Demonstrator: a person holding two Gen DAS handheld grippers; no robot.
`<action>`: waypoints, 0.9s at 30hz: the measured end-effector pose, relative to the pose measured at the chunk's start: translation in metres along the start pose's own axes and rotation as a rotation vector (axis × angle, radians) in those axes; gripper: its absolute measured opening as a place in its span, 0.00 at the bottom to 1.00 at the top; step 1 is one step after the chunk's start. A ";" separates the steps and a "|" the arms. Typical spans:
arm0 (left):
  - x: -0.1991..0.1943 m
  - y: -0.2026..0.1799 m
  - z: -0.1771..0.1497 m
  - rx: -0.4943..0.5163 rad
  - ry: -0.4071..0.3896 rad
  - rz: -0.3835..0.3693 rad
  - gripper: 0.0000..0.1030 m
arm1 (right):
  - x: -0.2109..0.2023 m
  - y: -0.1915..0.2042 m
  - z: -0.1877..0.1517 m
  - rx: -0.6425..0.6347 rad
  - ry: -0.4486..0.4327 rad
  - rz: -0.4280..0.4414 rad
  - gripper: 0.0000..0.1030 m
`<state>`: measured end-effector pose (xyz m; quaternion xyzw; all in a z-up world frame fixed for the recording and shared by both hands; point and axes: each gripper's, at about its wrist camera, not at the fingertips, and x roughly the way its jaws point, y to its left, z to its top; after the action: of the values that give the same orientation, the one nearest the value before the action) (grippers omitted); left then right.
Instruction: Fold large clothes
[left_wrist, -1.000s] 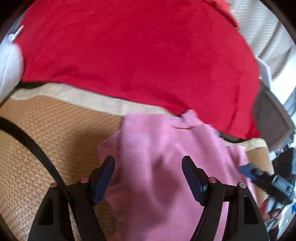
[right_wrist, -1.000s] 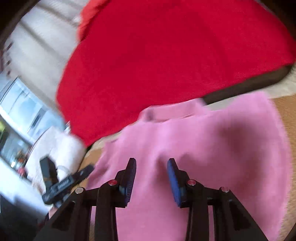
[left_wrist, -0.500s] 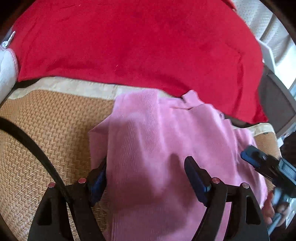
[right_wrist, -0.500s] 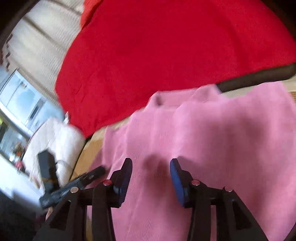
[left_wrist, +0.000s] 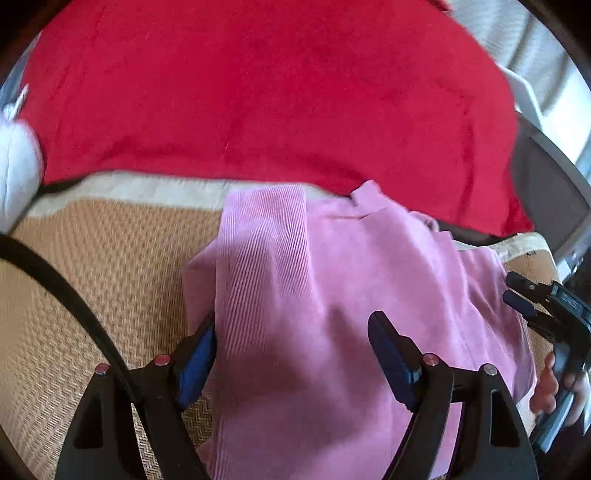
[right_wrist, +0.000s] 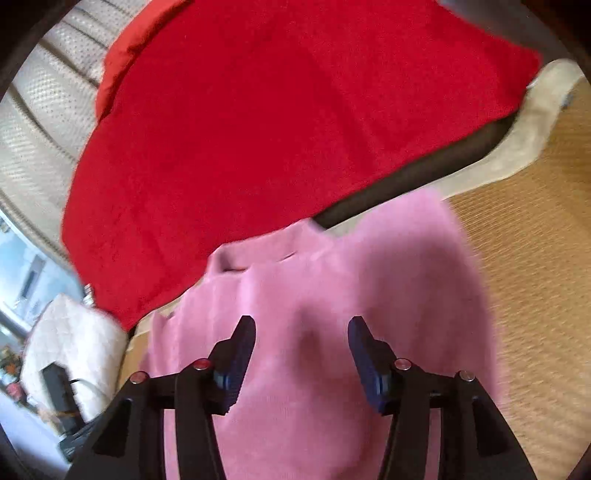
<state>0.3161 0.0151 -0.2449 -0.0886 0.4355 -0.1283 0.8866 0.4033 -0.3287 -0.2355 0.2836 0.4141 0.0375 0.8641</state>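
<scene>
A red blanket covers the far side of the woven mat. In front of it, on the mat, lies the pink sweater, its collar touching the blanket's edge. The left gripper hangs wide open above the sweater's near part. The right gripper, jaws just widened, hovers open over the sweater, pinching nothing.
</scene>
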 end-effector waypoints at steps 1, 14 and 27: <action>0.000 -0.004 0.001 0.012 -0.010 0.003 0.78 | -0.002 -0.006 0.001 0.013 -0.002 -0.026 0.55; 0.045 0.003 -0.017 0.104 -0.014 0.179 0.89 | 0.031 0.042 -0.016 -0.119 0.040 0.074 0.56; 0.033 -0.022 -0.023 0.143 -0.035 0.221 0.89 | 0.061 0.078 -0.052 -0.264 0.153 0.051 0.56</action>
<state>0.3141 -0.0170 -0.2772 0.0210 0.4168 -0.0588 0.9068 0.4183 -0.2214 -0.2636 0.1743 0.4628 0.1348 0.8586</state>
